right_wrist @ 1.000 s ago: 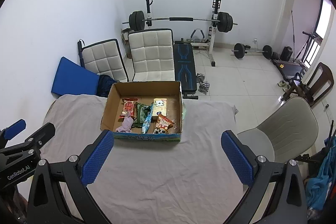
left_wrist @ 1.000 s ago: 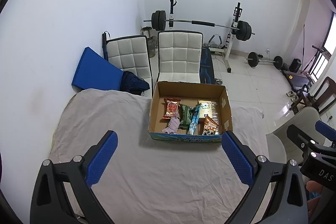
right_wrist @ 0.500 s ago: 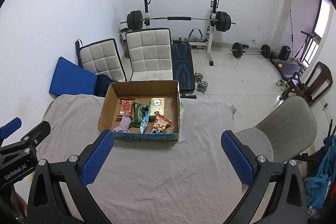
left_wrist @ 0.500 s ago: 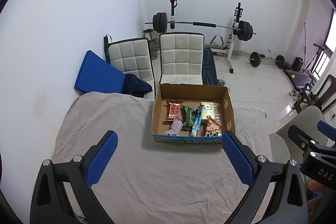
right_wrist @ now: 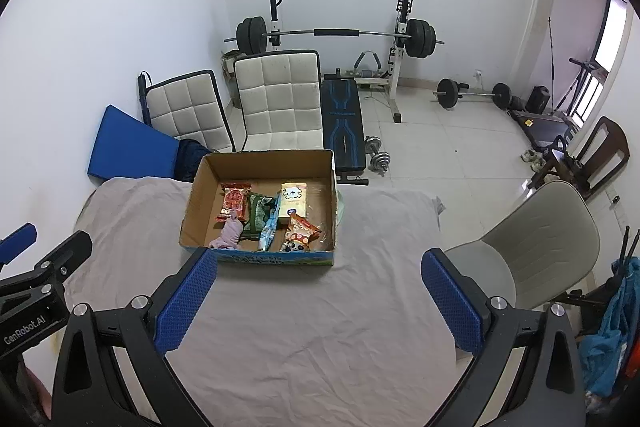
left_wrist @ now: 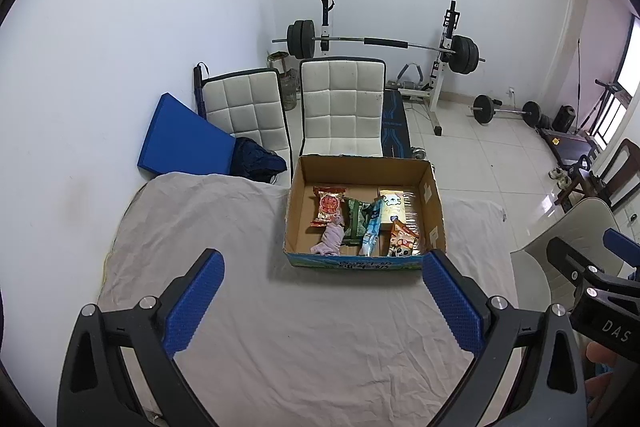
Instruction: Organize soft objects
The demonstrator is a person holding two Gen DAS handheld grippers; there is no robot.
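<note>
An open cardboard box (left_wrist: 433, 211) (right_wrist: 194, 201) stands at the far side of a table covered with a grey cloth (left_wrist: 304, 327) (right_wrist: 312, 327). In it lie a red snack pack (left_wrist: 329, 210) (right_wrist: 234, 202), a green pack (left_wrist: 356, 221), a light blue pack (left_wrist: 371, 231), a yellow-white pack (left_wrist: 394, 209) (right_wrist: 293, 199), an orange pack (left_wrist: 403, 241) and a pale purple soft cloth piece (left_wrist: 332, 239) (right_wrist: 229, 233). My left gripper (left_wrist: 324, 299) and my right gripper (right_wrist: 318, 297) are both open and empty, held above the cloth in front of the box.
Two white padded chairs (left_wrist: 340, 107) stand behind the table, with a blue mat (left_wrist: 184, 139) against the wall. A barbell rack (left_wrist: 380, 43) and a bench stand further back. A beige chair (right_wrist: 532, 239) is at the table's right side.
Both grippers have drawn back and up a little, so the box appears slightly farther and lower in view. Both stay open.
</note>
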